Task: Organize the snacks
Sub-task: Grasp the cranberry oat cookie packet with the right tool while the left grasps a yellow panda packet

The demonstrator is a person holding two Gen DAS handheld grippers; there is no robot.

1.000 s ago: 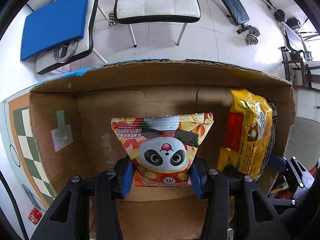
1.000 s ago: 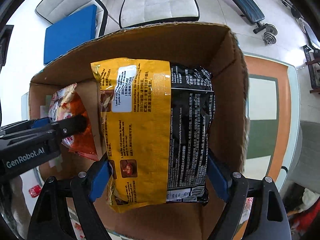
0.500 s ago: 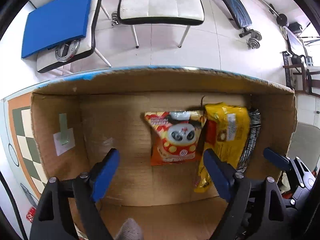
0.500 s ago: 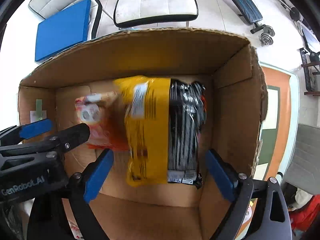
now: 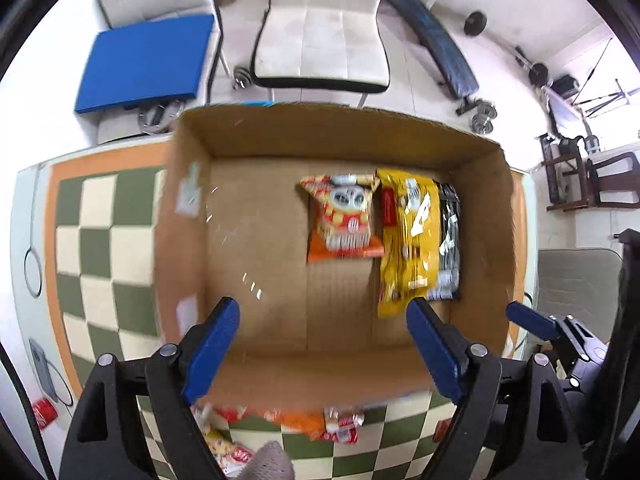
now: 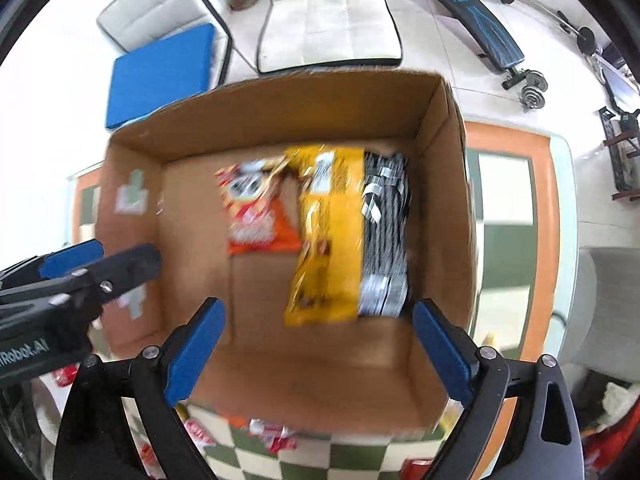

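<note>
Presently both tools hang above the cardboard box (image 5: 192, 216), left tool (image 5: 320, 344) and right tool (image 6: 316, 344) spread apart, empty, the right's jaws having just widened. Inside lie the orange snack bag (image 5: 340, 220) beside the yellow packet (image 5: 408, 240).

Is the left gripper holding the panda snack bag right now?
No, the left gripper stands open and empty above the cardboard box, while the panda snack bag lies on the box floor.
</note>
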